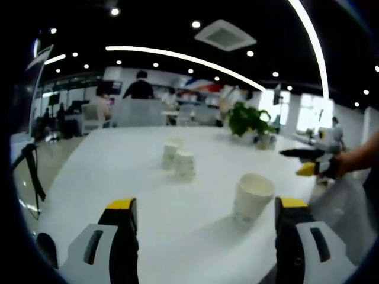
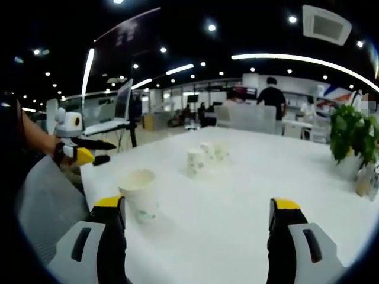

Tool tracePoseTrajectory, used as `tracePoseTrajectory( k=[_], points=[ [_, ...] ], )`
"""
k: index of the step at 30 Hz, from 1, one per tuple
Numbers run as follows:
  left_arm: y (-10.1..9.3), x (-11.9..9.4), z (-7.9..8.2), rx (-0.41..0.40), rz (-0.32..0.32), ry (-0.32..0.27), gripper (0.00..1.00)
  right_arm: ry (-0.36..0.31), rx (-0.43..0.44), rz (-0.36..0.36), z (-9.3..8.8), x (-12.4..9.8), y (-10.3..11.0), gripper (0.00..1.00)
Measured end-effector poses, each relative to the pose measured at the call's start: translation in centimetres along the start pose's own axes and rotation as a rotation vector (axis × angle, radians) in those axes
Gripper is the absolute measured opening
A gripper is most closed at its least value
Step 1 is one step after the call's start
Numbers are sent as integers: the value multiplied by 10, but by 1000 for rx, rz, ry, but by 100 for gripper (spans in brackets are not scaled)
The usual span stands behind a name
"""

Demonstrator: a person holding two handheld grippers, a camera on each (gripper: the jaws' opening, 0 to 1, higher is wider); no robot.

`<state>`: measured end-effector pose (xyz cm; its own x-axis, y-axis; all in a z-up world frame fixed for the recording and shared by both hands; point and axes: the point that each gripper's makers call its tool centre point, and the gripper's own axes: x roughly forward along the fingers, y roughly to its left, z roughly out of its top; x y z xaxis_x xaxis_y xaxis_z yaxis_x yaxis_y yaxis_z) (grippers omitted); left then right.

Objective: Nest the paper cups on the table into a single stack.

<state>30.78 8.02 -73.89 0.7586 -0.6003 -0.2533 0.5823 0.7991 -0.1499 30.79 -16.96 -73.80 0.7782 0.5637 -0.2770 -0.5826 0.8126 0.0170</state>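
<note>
In the left gripper view, the left gripper (image 1: pixel 204 213) holds its fingers (image 1: pixel 123 207) wide apart and empty above the white worktop (image 1: pixel 118 177). Just ahead, near the right finger, the nearest paper cup (image 1: pixel 251 198) stands upright, mouth up. Farther along the worktop, a group of paper cups (image 1: pixel 179 160) stands close together; how many I cannot tell. At the right edge, the right gripper (image 1: pixel 308 161) comes in, held in a person's hand, its yellow-tipped fingers close together, though whether they are fully closed I cannot tell. Beyond it, a potted plant (image 1: pixel 249 121) sits on the worktop.

In the right gripper view, the right gripper's (image 2: pixel 195 210) own fingers stand wide apart, gripping nothing, with the nearest cup just beside the left finger. People stand in the background.
</note>
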Motion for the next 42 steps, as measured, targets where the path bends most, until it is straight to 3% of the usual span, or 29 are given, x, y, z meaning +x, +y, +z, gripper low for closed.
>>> tracePoseTrajectory(
  k=[8,19,29,35,42],
  points=[
    [15,32,-2,20,-14,29,92,5,13,3,-2,0,1,100],
    [39,98,21,75,-39,22,88,2,40,-27,-2,-2,-6,100],
    [48,161,13,107,-76,52,87,12,57,-45,-6,-2,-10,99],
    [48,192,3,115,-100,85,85,18,65,-55,-8,-2,-12,99],
    [48,221,3,105,-113,96,79,25,70,-55,-9,-2,-11,99]
  ],
)
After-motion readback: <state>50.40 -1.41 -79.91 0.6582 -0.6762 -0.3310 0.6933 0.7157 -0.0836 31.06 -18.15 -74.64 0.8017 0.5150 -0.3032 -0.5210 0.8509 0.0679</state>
